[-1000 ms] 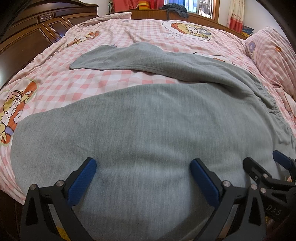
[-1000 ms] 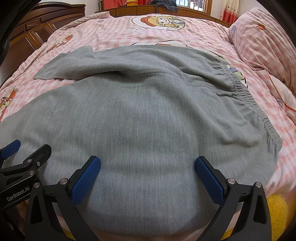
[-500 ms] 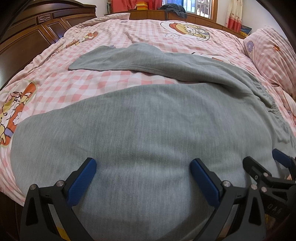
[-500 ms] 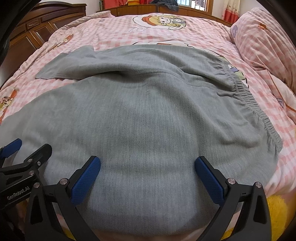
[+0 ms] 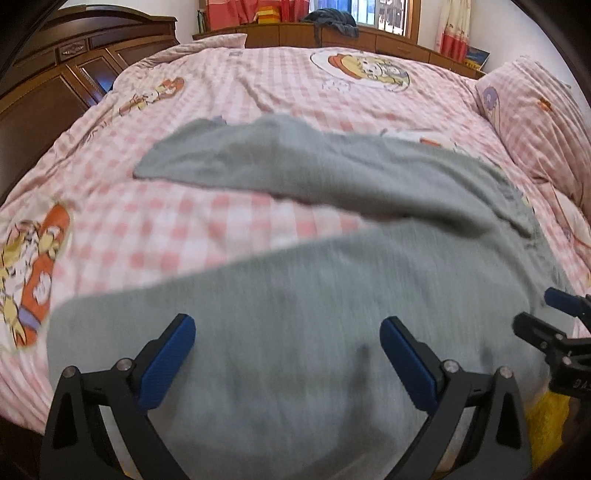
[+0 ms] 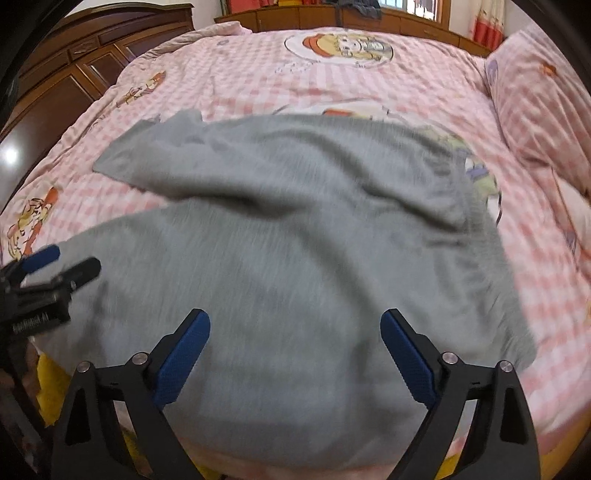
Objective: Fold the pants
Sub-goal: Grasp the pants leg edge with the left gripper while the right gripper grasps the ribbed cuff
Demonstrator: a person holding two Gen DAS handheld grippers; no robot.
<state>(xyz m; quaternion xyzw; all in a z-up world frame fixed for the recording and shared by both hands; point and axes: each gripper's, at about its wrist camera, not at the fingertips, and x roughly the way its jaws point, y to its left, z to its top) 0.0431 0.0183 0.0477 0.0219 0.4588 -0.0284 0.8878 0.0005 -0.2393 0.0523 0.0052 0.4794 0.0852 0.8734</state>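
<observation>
Grey pants [image 5: 303,295] lie spread on a pink checked bed, waistband [image 6: 476,236] to the right, legs pointing left. One leg [image 5: 280,162] lies farther back, the other nearest me. My left gripper [image 5: 288,347] is open and empty above the near leg. My right gripper [image 6: 295,343] is open and empty above the seat of the pants [image 6: 295,258], near the bed's front edge. Each gripper shows in the other's view: the right one in the left wrist view [image 5: 557,325], the left one in the right wrist view [image 6: 48,273]. Both views are blurred.
The pink checked bedspread [image 5: 280,85] covers the bed. A pink pillow [image 5: 535,118] lies at the right. A dark wooden wardrobe [image 5: 51,92] stands at the left. A wooden ledge [image 5: 332,33] with dark clothing runs behind the bed. Something yellow [image 6: 51,384] shows below the front edge.
Both grippers have pulled back and risen, so the pants look smaller and more bedspread shows. Both stay open. The pants have not visibly moved.
</observation>
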